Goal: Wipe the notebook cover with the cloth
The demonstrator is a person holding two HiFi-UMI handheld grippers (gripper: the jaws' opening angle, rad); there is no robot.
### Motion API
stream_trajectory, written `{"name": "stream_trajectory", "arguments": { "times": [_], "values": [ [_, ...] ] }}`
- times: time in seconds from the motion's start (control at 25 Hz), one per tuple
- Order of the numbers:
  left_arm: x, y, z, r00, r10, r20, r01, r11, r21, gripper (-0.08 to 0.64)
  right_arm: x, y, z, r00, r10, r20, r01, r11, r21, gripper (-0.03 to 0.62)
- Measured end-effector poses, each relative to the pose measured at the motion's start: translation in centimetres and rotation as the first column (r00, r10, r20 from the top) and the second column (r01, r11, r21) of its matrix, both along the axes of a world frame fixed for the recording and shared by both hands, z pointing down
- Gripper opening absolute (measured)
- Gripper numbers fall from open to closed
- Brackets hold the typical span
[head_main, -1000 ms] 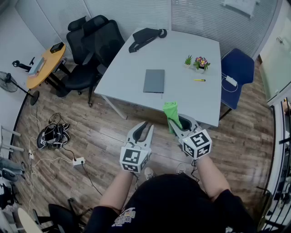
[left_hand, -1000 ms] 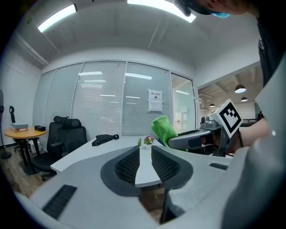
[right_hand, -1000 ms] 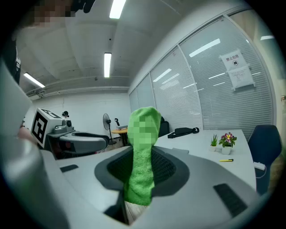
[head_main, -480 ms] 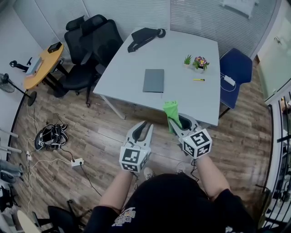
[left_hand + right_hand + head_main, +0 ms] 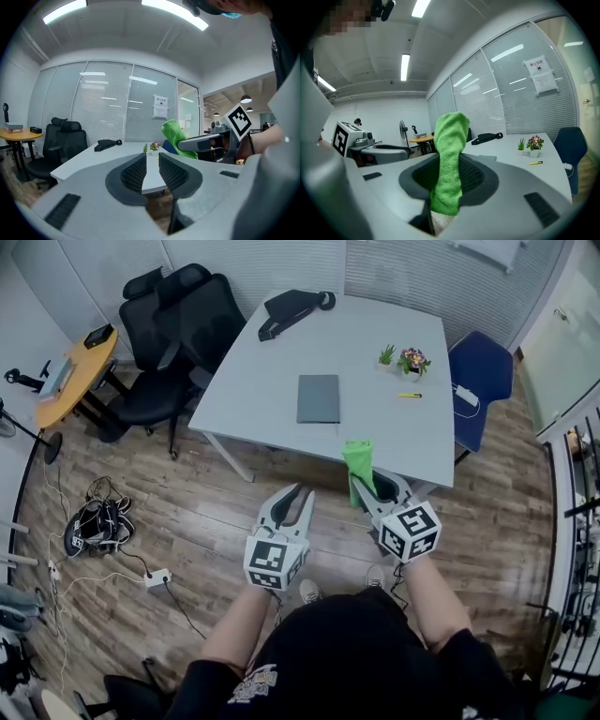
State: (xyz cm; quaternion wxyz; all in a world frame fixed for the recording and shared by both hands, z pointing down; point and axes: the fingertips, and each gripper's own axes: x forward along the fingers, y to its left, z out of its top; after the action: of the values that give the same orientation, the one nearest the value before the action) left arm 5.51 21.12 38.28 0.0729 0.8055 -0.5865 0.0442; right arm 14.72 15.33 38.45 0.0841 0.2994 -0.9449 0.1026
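r gripper [image 5: 367, 491] clamped on green cloth [image 5: 357, 461]; cloth sticks up past the tips. l gripper [image 5: 298, 498] narrow gap, nothing btwn jaws. notebook [image 5: 319, 398] flat mid tabletop [image 5: 375, 343], well ahead of both. approach step, i reckon: get cloth over notebook, tip r down so cloth lands first, not plastic. l could pin a corner vs sliding.

Blue chair [image 5: 483, 381] partly hidden behind the table's [image 5: 272, 381] corner. Wall notice [image 5: 540, 75] beyond the table: print unreadably small. Lower end of the cloth [image 5: 451, 140] hidden between jaws of the right gripper [image 5: 449, 158].
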Motion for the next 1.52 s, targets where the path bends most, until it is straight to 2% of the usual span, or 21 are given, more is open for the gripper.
{"name": "stream_trajectory", "arguments": {
  "times": [0.44, 0.52, 0.6, 0.96, 1.52],
  "values": [
    [-3.5, 0.6, 0.8, 0.999, 0.037, 0.003, -0.037, 0.999, -0.015, 0.090, -2.5, 0.5, 1.0, 0.998, 0.060, 0.015, -0.059, 0.998, -0.026, 0.112],
    [-3.7, 0.2, 1.0, 0.999, 0.032, 0.014, -0.032, 0.999, -0.016, 0.150, -2.6, 0.0, 1.2, 0.998, 0.065, 0.019, -0.064, 0.997, -0.031, 0.112],
    [-4.0, -0.2, 1.3, 0.999, 0.024, 0.034, -0.024, 1.000, -0.017, 0.258, -2.8, -0.6, 1.4, 0.998, 0.066, 0.021, -0.066, 0.997, -0.036, 0.112],
    [-5.2, -4.2, 1.7, 1.000, -0.005, 0.030, 0.006, 1.000, -0.025, 0.261, -3.4, -5.3, 1.7, 0.998, 0.048, 0.030, -0.047, 0.998, -0.040, 0.112],
    [-5.3, -17.1, 2.5, 0.997, -0.063, 0.047, 0.066, 0.996, -0.058, 0.261, -3.3, -18.8, 3.1, 0.999, -0.001, 0.046, 0.006, 0.996, -0.090, 0.112]
  ]
}}
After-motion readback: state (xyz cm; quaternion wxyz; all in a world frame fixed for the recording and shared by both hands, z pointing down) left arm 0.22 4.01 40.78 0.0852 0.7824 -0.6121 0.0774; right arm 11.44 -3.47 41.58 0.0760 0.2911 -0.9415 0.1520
